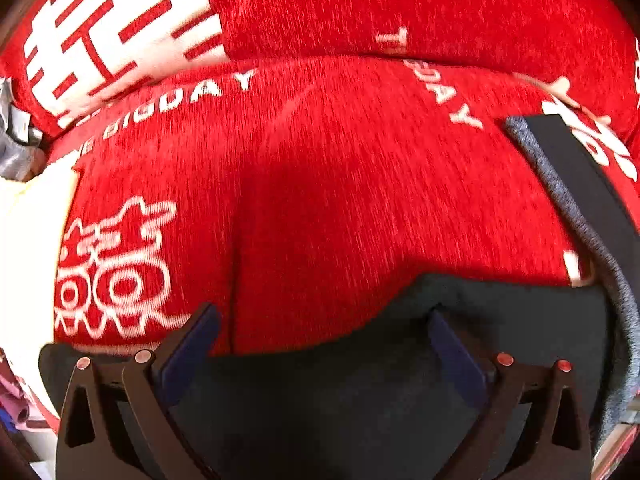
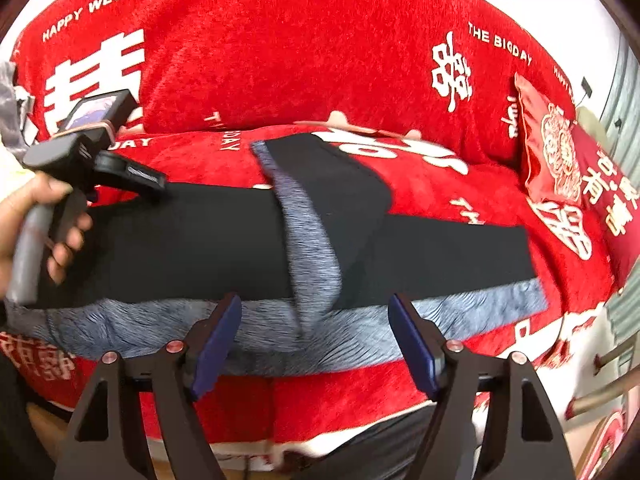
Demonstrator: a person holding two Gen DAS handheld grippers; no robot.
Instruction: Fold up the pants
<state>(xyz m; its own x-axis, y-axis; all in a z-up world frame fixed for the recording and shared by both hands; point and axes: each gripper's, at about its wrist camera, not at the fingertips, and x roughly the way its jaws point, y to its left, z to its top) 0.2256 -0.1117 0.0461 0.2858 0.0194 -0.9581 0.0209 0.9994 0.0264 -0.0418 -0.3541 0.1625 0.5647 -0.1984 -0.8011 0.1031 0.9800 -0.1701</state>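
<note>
Lying crosswise just ahead of the wide-open, empty right gripper, the black-and-grey pants are stretched left to right on the red sofa cover, their left end met by the open, empty left gripper.

Black angular gripper arms, dark blue fingers, red-capped pivot pins, grey handle, bare hand, possibly pale sleeve
</note>
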